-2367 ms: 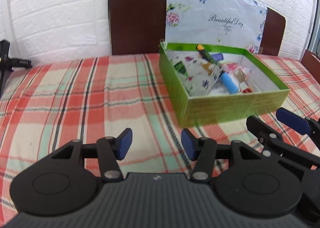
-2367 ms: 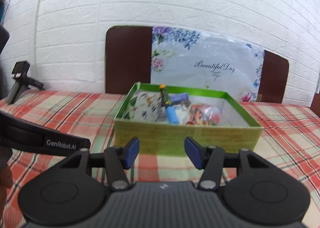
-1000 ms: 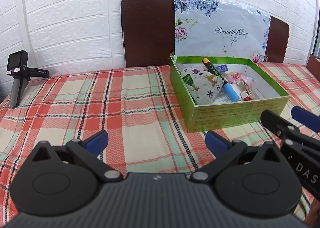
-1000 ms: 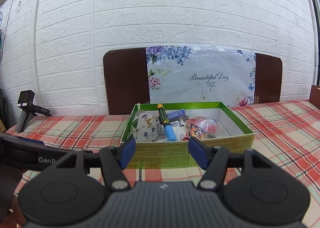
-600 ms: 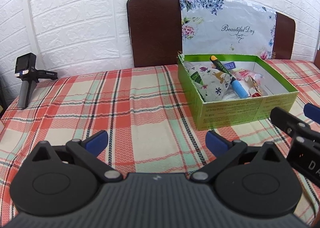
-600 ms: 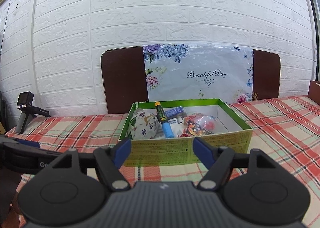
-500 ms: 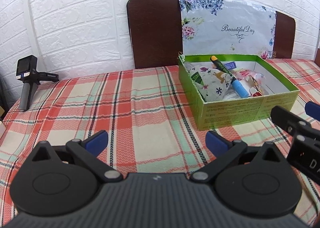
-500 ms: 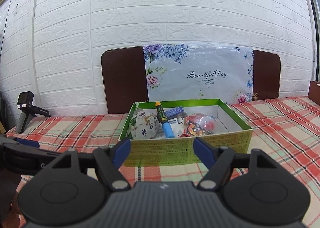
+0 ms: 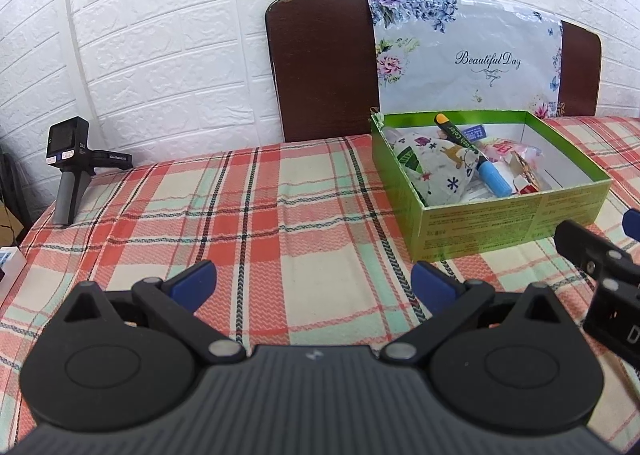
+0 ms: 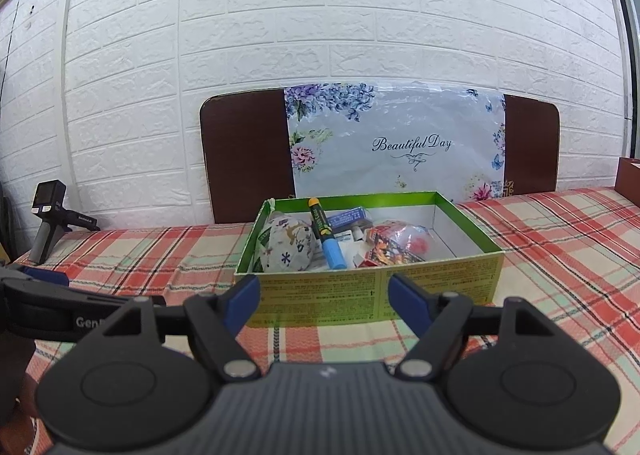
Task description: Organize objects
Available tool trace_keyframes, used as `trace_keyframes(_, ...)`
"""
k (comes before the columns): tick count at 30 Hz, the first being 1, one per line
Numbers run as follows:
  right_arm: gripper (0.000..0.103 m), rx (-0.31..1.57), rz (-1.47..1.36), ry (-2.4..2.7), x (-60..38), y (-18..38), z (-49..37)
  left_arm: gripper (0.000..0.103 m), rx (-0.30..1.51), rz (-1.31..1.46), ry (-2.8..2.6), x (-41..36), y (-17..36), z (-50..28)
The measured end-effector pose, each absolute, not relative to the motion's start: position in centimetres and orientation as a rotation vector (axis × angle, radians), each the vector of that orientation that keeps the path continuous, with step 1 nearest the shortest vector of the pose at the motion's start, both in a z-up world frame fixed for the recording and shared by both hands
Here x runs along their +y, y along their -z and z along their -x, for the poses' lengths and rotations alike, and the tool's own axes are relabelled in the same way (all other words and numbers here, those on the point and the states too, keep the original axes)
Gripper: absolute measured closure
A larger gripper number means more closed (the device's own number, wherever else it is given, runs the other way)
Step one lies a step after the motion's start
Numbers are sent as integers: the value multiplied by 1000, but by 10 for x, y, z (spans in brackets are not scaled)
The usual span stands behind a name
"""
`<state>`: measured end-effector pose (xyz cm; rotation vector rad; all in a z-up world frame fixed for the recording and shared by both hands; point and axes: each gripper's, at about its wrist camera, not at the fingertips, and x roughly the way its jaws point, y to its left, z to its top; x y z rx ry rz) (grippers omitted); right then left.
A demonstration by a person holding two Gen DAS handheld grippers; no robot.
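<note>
A green open box (image 9: pixel 500 229) (image 10: pixel 376 291) stands on the plaid tablecloth. It holds a patterned cloth pouch (image 9: pixel 434 171) (image 10: pixel 288 245), a blue-capped marker (image 9: pixel 472 153) (image 10: pixel 326 233), a small blue pack (image 10: pixel 348 217) and red snack wrappers (image 9: pixel 516 163) (image 10: pixel 394 243). My left gripper (image 9: pixel 314 283) is open and empty, over bare cloth left of the box. My right gripper (image 10: pixel 324 301) is open and empty, just in front of the box's near wall; it also shows at the right edge of the left wrist view (image 9: pixel 600 259).
A dark headboard with a floral "Beautiful Day" sheet (image 9: pixel 464 55) (image 10: pixel 396 147) leans on the white brick wall behind the box. A small camera on a grip (image 9: pixel 70 171) (image 10: pixel 50 219) stands at the far left. A white object (image 9: pixel 8 271) sits at the left edge.
Both grippers opened wider and pulled back from the box, so more of the cloth and wall shows. The box and its contents have not moved.
</note>
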<state>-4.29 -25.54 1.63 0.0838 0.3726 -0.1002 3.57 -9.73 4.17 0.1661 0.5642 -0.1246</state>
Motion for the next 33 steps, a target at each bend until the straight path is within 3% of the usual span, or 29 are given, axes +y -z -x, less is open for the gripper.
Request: trace_keyframes(33, 27, 372, -90, 100, -252, -17, 43, 0, 574, -171, 155, -96, -39, -33)
